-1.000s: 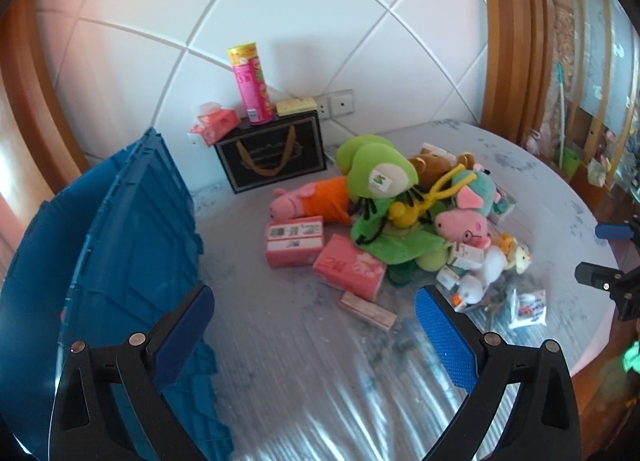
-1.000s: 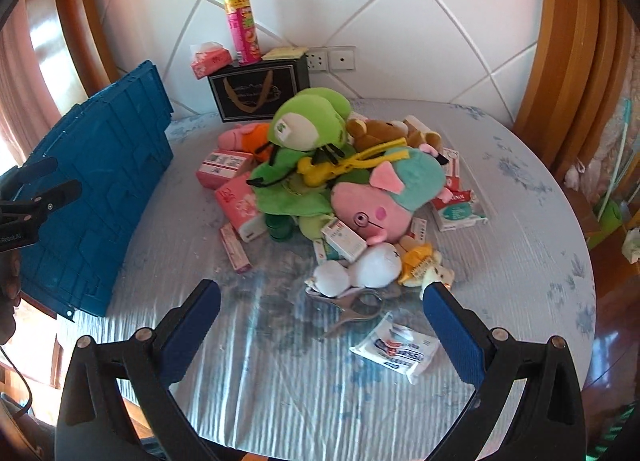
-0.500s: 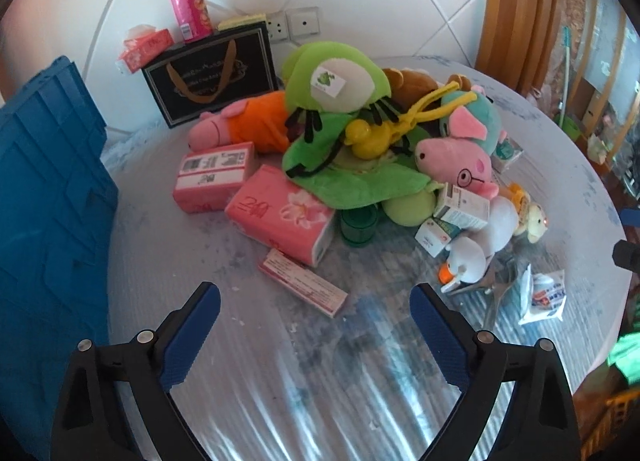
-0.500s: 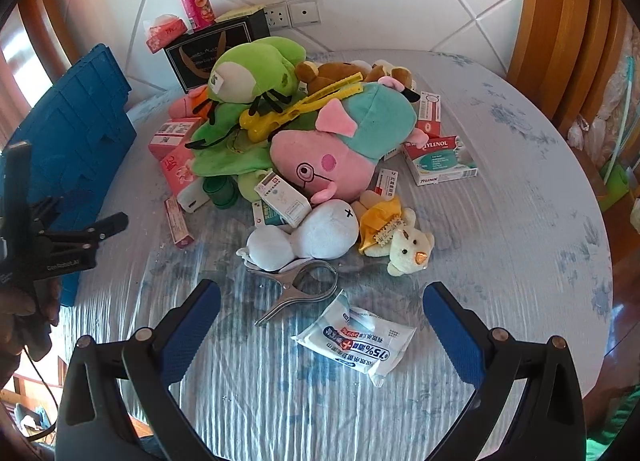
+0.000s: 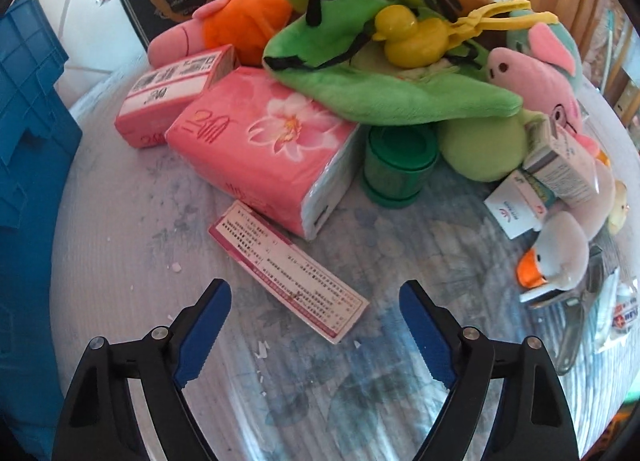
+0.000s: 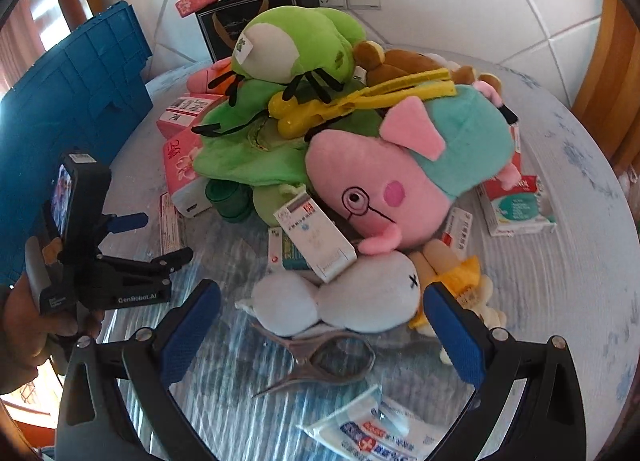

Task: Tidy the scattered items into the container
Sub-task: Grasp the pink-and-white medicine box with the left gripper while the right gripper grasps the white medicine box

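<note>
Left gripper [image 5: 316, 325]: closing, nothing held; you needed pads astride the flat box [image 5: 288, 271].
Right gripper [image 6: 320, 331]: wide, empty.

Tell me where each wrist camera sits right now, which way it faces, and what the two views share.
Left wrist: rides on the left tool, angled steeply down at the long pink box and pink tissue pack; its blue fingers show, jaws closing, nothing between them.
Right wrist: rides on the right tool, angled down at the white plush and metal clip; its own fingers, the left tool and a hand show.
Shared: tissue pack, green cup, green plush, blue container.
</note>
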### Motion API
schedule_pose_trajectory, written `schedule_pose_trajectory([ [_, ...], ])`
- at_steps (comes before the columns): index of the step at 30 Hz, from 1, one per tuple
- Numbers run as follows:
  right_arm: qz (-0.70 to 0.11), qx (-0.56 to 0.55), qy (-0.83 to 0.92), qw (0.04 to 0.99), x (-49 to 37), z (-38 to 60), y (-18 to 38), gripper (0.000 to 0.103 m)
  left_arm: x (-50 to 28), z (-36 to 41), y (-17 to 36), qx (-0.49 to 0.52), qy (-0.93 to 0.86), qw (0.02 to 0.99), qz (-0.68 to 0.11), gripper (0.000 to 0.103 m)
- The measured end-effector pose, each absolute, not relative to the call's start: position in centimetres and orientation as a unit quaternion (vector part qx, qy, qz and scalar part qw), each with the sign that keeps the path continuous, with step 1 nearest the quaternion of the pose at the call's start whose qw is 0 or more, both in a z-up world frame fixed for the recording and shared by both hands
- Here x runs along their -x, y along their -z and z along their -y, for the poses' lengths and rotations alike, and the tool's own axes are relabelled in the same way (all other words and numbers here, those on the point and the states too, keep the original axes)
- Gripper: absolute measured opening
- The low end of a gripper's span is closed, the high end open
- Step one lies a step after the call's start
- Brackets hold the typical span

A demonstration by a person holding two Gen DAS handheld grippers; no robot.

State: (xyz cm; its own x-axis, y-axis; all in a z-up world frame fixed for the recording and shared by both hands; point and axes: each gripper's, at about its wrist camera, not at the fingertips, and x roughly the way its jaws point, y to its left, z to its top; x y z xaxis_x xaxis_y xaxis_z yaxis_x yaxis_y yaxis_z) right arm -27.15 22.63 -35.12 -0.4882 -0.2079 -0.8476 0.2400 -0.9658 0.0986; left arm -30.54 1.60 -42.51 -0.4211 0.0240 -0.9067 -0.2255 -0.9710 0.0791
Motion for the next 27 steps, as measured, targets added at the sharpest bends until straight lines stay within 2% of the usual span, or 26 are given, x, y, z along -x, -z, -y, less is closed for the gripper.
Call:
schedule_pose_trajectory([
  [12, -0.095, -0.494, 0.848, 0.167, 31.4, -19.5, 38.7, 0.103, 31.2, -0.8, 44.0, 0.535, -0.841, 0.062, -0.059, 0.087],
  [14, -0.102, -0.501, 0.842, 0.169, 31.7, -19.3, 39.3, 0.097, 31.4, -0.9, 44.1, 0.533, -0.842, 0.061, -0.056, 0.087],
  [17, -0.102, -0.511, 0.837, 0.170, 31.9, -19.3, 39.9, 0.077, 31.7, -0.8, 44.2, 0.532, -0.843, 0.063, -0.051, 0.081],
  [18, -0.100, -0.514, 0.834, 0.171, 31.9, -19.3, 40.1, 0.063, 31.7, -0.9, 44.2, 0.532, -0.843, 0.067, -0.048, 0.077],
  [19, -0.097, -0.519, 0.832, 0.171, 31.9, -19.4, 40.3, 0.056, 31.6, -0.9, 44.1, 0.531, -0.843, 0.070, -0.046, 0.075],
  [22, -0.077, -0.525, 0.829, 0.178, 31.9, -19.9, 40.3, 0.048, 31.5, -0.9, 43.9, 0.531, -0.842, 0.085, -0.048, 0.061],
  [24, -0.076, -0.525, 0.829, 0.177, 31.8, -20.1, 40.2, 0.038, 31.4, -0.8, 43.9, 0.533, -0.841, 0.085, -0.046, 0.058],
  [27, -0.073, -0.524, 0.829, 0.179, 31.5, -20.4, 39.8, 0.036, 31.0, -0.2, 43.7, 0.535, -0.840, 0.083, -0.042, 0.051],
])
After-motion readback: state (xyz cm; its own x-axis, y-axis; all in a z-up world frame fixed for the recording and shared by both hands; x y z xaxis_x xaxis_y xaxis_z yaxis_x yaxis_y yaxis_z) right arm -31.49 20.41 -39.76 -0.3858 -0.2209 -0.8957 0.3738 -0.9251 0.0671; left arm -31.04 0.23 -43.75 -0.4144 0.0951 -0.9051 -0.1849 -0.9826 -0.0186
